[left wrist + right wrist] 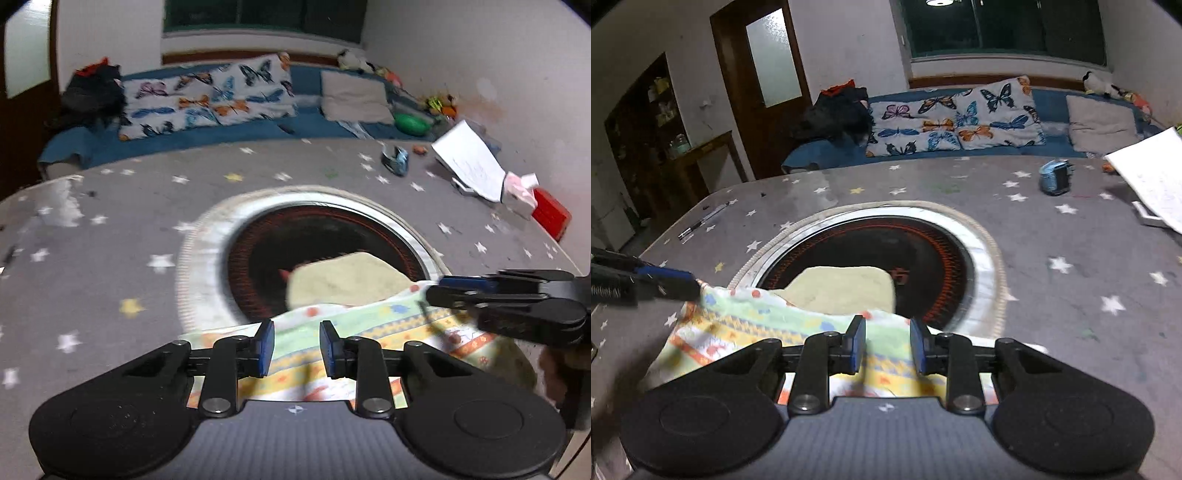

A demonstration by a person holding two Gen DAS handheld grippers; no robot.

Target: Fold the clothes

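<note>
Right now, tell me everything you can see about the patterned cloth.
The patterned cloth is soft fabric, pale green and yellow with orange and blue printed bands, and a plain cream inner side turned up. It lies partly folded at the near edge of the grey star-print table cover, with the cream part over the dark round panel. Both grippers, left and right, stand open above its near edge; whether either touches it I cannot tell.

Domestic living room. Evidence: blue daybed with butterfly-print pillows, star-patterned table cover around a built-in round heater, wooden door, cluttered shelving.
</note>
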